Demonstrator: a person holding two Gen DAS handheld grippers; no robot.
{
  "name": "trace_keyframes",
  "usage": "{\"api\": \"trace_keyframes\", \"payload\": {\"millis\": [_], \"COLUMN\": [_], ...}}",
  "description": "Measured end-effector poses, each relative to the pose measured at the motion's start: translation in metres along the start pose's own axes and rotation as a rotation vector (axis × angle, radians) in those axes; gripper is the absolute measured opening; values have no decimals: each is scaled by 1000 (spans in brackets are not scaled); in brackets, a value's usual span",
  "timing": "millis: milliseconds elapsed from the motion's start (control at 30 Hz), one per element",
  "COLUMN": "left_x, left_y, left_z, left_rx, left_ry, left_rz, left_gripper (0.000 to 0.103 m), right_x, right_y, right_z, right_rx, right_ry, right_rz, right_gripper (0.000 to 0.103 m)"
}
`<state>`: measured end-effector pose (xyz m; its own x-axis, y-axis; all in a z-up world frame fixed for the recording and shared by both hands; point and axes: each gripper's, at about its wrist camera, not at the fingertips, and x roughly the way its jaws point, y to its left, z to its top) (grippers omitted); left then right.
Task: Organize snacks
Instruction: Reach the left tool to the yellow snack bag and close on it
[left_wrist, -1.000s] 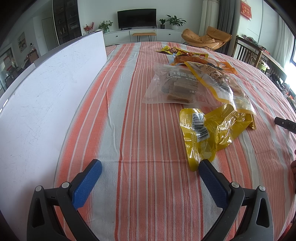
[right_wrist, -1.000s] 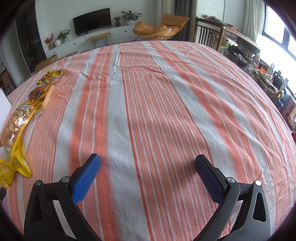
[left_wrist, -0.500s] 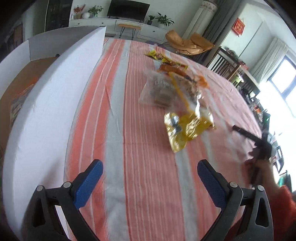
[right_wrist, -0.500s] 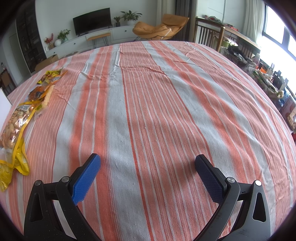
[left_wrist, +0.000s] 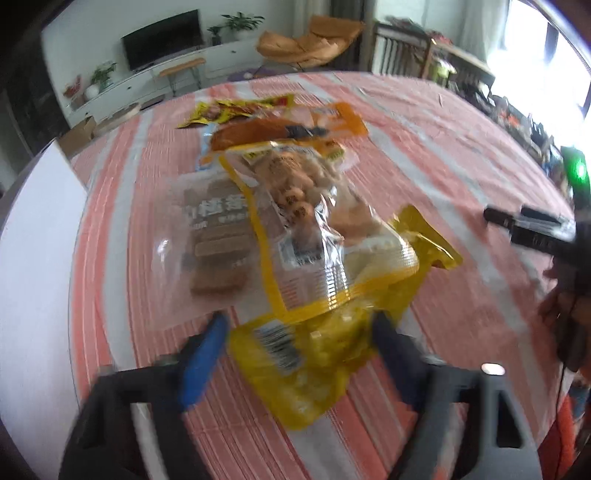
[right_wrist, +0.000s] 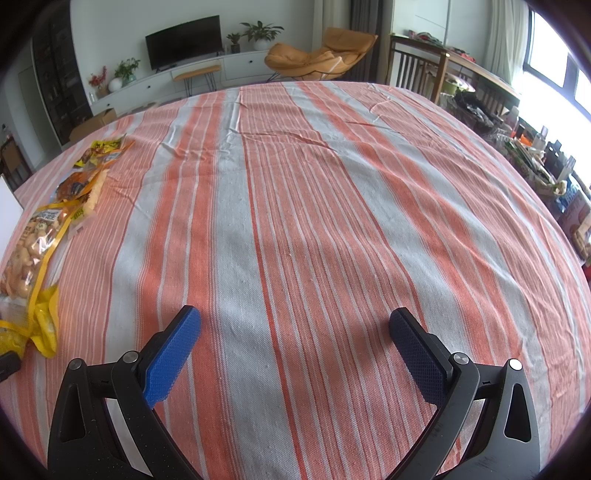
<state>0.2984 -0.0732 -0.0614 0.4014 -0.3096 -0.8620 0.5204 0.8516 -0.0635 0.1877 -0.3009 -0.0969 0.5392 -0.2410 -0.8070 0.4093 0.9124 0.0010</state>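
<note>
A clear-fronted biscuit bag (left_wrist: 218, 236) and a peanut bag (left_wrist: 295, 192) overlap the crinkled yellow snack bag (left_wrist: 310, 354), which lies between the closing left tongs (left_wrist: 299, 332) on the striped surface (left_wrist: 424, 155); the right tongs (right_wrist: 295, 332) gape over bare cloth.

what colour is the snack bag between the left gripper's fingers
Yellow, with a white barcode label; the yellow snack bag shows best in the left wrist view.
</note>
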Motion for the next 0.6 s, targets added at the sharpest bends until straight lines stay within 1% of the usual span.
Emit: {"api": "trace_keyframes", "payload": {"millis": [33, 67, 100, 133, 200, 233, 267, 300, 333, 367, 400, 433, 500, 533, 600], "left_x": [-8, -13, -18, -19, -18, -19, -23, -29, -34, -38, -44, -52, -64, -69, -68], "left_y": [4, 5, 6, 8, 5, 2, -1, -3, -3, -1, 1, 4, 7, 8, 8], "left_z": [-5, -10, -16, -29, -46, -59, -66, -73, -79, -82, -84, -86, -86, -83, -73], "left_rx": [-40, -53, -65, -89, -110, -93, -79, -70, -79, -95, -115, -135, -144, -136, -119], "left_ry": [-8, -23, -16, 37, 82, 109, 110, 93, 93, 88, 71, 37, -23, -50, -44], "left_rz": [-37, -49, -63, -94, -134, -125, -118, -116, -128, -140, -148, -145, -124, -114, -108], "left_gripper": [51, 40, 8, 0, 0, 0, 0, 5, 17, 26, 49, 72, 86, 86, 86], "right_x": [0, 0, 0, 0, 0, 0, 0, 0, 0, 0, 0, 0, 0, 0, 0], "right_y": [0, 0, 0, 0, 0, 0, 0, 0, 0, 0, 0, 0, 0, 0, 0], "right_z": [0, 0, 0, 0, 0, 0, 0, 0, 0, 0, 0, 0, 0, 0, 0], "right_rx": [0, 0, 0, 0, 0, 0, 0, 0, 1, 0, 0, 1, 1, 1, 1], "right_ry": [0, 0, 0, 0, 0, 0, 0, 0, 0, 0, 0, 0, 0, 0, 0], "right_rz": [0, 0, 0, -1, 0, -1, -1, -1, -1, -1, -1, -1, -1, -1, -1], "right_gripper": [103, 103, 103, 103, 103, 103, 103, 103, 103, 103, 103, 103, 103, 103, 103]}}
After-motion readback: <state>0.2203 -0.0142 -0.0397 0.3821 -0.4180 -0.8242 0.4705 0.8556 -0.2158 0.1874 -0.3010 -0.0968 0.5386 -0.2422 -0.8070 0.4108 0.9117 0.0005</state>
